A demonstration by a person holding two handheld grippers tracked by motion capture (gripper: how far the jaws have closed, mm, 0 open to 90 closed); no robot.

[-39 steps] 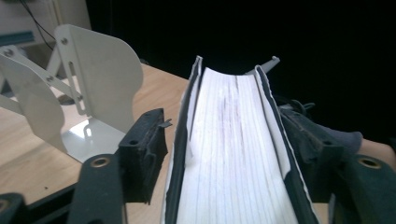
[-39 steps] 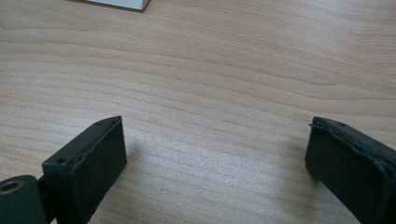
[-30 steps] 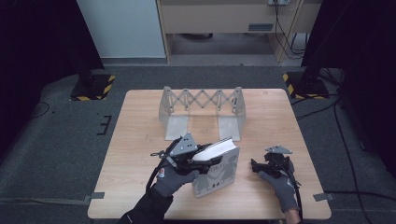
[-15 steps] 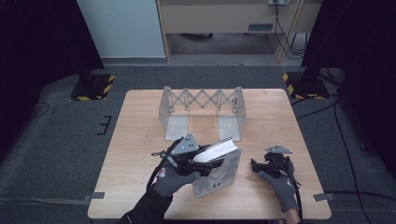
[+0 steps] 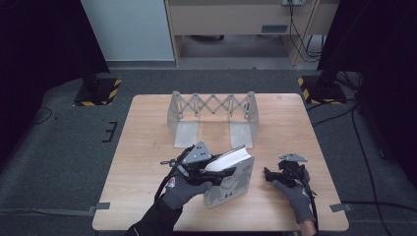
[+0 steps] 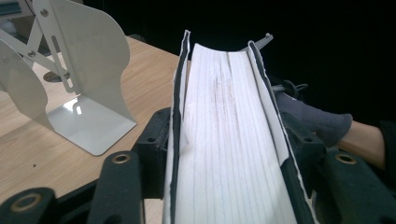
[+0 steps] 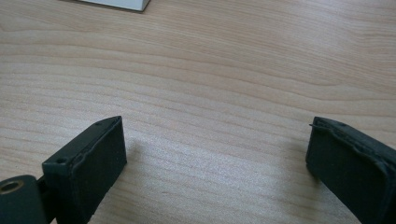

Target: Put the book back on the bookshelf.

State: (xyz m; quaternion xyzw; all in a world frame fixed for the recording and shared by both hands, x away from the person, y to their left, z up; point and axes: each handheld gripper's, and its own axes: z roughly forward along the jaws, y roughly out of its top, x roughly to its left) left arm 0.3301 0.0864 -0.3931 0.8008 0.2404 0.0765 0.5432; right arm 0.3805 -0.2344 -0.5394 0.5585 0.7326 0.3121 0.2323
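A thick book (image 5: 231, 177) with a grey cover and white page edges (image 6: 229, 140) stands tilted near the table's front middle. My left gripper (image 5: 206, 169) is shut on the book, one jaw against each cover. The book's page edges run up the middle of the left gripper view. A silver expanding book rack (image 5: 212, 115) stands at the back middle of the table, and one of its end plates (image 6: 79, 70) is at the left in the left gripper view. My right gripper (image 5: 275, 174) rests low over bare wood at the front right, open, with nothing between its fingers (image 7: 88, 163).
The wooden table (image 5: 142, 147) has bare wood left of the book and along the right edge. A gloved hand (image 6: 317, 121) shows behind the book in the left gripper view. Dark floor, stand bases with yellow-black tape (image 5: 98, 91) and cables surround the table.
The book in my left gripper has shifted slightly. The right gripper has edged a little toward the book.
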